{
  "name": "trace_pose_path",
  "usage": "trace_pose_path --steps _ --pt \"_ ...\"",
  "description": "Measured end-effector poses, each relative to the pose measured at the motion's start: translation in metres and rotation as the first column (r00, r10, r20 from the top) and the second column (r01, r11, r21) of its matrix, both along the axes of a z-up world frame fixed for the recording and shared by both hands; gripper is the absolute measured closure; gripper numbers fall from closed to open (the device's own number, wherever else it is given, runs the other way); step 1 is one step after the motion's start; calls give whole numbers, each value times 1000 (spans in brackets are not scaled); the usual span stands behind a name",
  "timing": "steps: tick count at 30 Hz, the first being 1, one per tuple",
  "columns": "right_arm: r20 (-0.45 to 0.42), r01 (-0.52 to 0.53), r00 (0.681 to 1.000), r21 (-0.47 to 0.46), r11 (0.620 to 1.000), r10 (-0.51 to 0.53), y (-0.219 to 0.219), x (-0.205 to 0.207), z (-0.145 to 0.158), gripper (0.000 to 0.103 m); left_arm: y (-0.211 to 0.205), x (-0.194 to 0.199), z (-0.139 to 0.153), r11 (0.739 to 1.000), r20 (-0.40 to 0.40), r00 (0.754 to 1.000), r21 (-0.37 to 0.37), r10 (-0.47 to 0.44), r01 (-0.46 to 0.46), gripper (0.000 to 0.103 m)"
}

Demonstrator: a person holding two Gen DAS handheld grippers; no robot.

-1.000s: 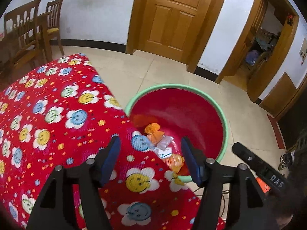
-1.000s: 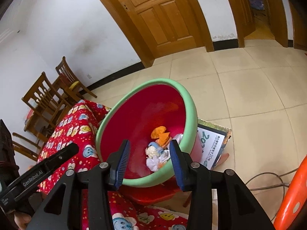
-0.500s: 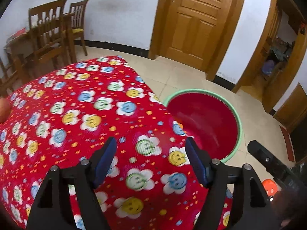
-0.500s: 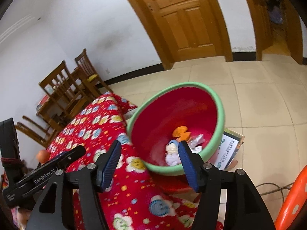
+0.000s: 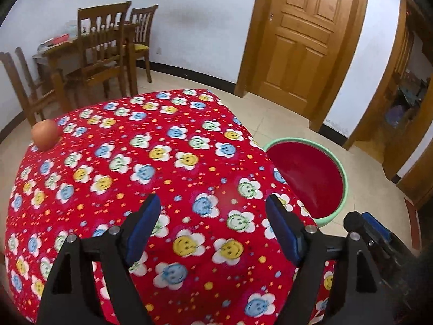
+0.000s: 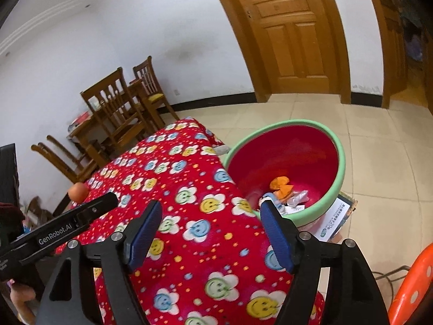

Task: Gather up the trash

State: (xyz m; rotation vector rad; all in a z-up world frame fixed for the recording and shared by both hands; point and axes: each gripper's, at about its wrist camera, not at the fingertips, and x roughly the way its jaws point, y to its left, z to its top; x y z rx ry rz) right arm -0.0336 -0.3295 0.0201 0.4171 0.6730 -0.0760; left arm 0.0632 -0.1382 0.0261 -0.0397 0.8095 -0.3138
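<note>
A red basin with a green rim [image 6: 341, 157] stands on the floor beside the table; it also shows in the left wrist view [image 5: 343, 172]. Orange and white wrappers [image 6: 281, 185] lie in its bottom. An apple [image 5: 45, 134] sits at the far left corner of the red smiley-flower tablecloth [image 5: 151, 162]; it also shows in the right wrist view [image 6: 78, 191]. My left gripper [image 5: 213, 223] is open and empty above the near part of the table. My right gripper [image 6: 211, 226] is open and empty above the table's right side, short of the basin.
Wooden chairs and a small table [image 5: 105, 51] stand at the back left. A wooden door [image 5: 303, 40] is behind the basin. A printed box [image 6: 335, 222] lies under the basin's edge, and an orange stool [image 6: 411, 281] is at the lower right.
Both grippers have pulled back and up from the basin to over the table. The right gripper's jaws have opened wider. The apple has come into view.
</note>
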Motion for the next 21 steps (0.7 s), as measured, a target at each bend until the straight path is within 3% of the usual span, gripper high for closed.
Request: trace_pose_path --steps 6,21 --pt "8 -23 1000 -25 999 23 17 -11 7 24 19 -19 11 999 47 998 19 49 -49 12" --pt "92 -10 996 -111 994 20 44 -44 32 23 53 -64 20 990 89 989 63 119 -124 12"
